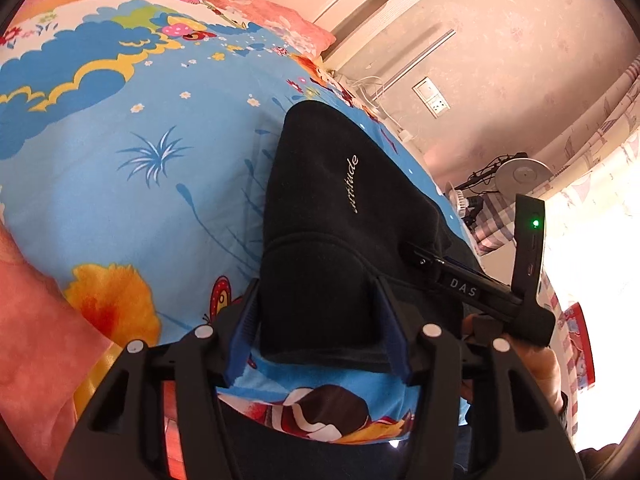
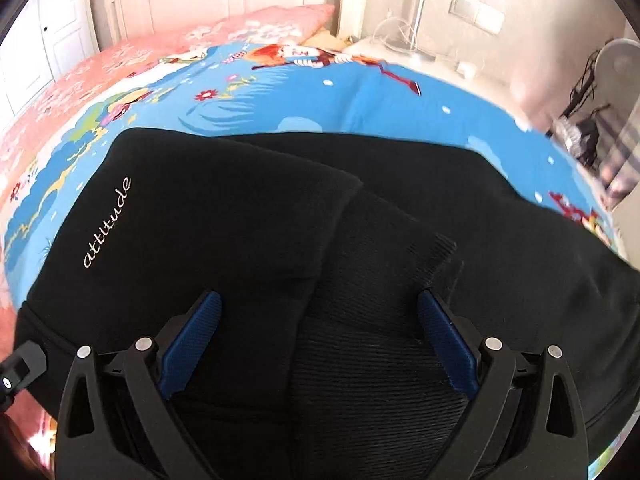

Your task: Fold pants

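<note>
While black pants (image 2: 248,216) lie on the bedsheet (image 1: 120,168), left tool (image 1: 318,320) and right tool (image 2: 318,344) gape unclenched.

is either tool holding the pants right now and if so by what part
Nothing is held. The left tool and right tool are both open, fingers spread over the black pants, not pinching any fabric.

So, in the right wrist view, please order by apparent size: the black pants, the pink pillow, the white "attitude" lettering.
1. black pants, largest by far.
2. pink pillow, though it lies farther away.
3. "attitude" lettering, smallest.
</note>
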Available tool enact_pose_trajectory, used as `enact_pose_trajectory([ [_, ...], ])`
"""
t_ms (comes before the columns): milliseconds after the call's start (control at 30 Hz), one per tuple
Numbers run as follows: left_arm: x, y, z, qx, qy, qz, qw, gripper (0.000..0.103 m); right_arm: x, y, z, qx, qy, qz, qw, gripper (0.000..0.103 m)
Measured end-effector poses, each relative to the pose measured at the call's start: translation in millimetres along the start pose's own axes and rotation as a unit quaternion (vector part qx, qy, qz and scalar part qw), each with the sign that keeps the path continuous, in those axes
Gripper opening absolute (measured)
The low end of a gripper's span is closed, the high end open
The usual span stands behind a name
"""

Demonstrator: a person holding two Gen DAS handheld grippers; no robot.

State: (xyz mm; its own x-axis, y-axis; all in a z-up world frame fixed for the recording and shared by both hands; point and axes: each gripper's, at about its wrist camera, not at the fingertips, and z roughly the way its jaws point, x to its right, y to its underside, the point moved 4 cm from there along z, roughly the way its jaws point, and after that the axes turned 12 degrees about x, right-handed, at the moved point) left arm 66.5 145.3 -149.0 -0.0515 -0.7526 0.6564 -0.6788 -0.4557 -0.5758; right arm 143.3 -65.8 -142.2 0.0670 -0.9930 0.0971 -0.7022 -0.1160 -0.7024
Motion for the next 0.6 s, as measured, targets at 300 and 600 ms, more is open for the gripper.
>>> enact_pose_trajectory([
  [300, 10, 0, -3, 0.010, 0.004, 0.008, 0.9999, 0.035, 3, -13, -8, -0.018, -0.018, 0.000, 1.000, 0.094],
  [600, 49, -10, -12, 0.028, -0.052, 0.070, 0.9958, 0.032, -88, -109, -4, -0.148, -0.148, -0.031, 0.977, 0.099],
])
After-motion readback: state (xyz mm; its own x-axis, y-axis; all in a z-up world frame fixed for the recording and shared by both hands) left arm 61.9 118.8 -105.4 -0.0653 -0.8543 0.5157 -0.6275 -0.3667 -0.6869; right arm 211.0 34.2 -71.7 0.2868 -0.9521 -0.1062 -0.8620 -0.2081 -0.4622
